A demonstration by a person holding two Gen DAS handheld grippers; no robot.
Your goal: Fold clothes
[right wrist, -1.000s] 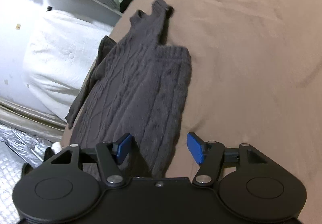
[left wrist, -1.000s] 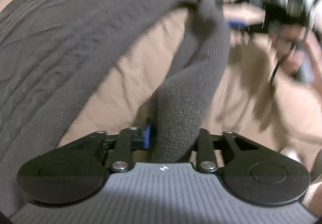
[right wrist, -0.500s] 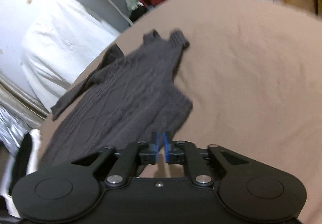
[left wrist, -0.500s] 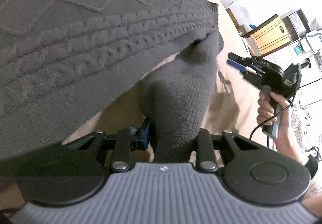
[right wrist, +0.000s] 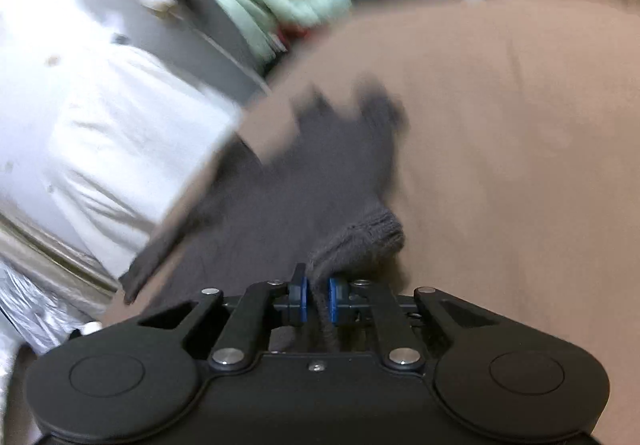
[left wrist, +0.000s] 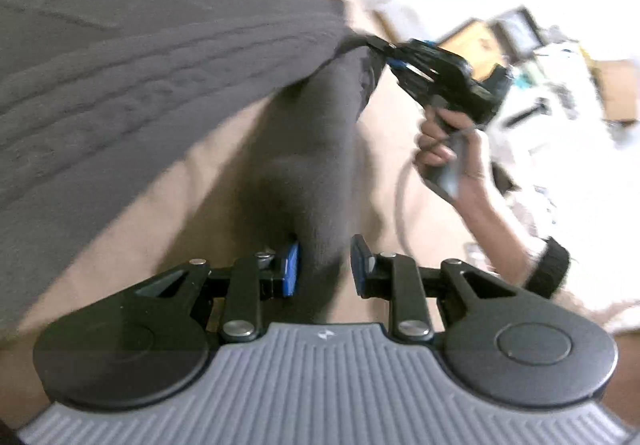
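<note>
A dark grey cable-knit sweater (left wrist: 132, 57) lies on a tan bed sheet (left wrist: 400, 165). In the left wrist view, my left gripper (left wrist: 325, 264) holds a hanging fold of the sweater (left wrist: 316, 173) between its blue pads, which stand slightly apart around the cloth. My right gripper (left wrist: 394, 59) shows there too, pinching the sweater's far corner. In the right wrist view, my right gripper (right wrist: 317, 295) is shut on a ribbed edge of the sweater (right wrist: 360, 235), and the rest of the sweater (right wrist: 312, 157) spreads away over the sheet (right wrist: 500, 125).
A white pillow (right wrist: 100, 133) and pale green bedding (right wrist: 280, 1) lie beyond the bed's left edge. Cluttered shelves and a wooden box (left wrist: 476, 33) stand at the far right. The operator's hand (left wrist: 452, 149) holds the right gripper's handle.
My right gripper has closed on the sweater's ribbed edge and lifted it. My left gripper's pads have parted slightly around the fold. Both views are now blurred by motion.
</note>
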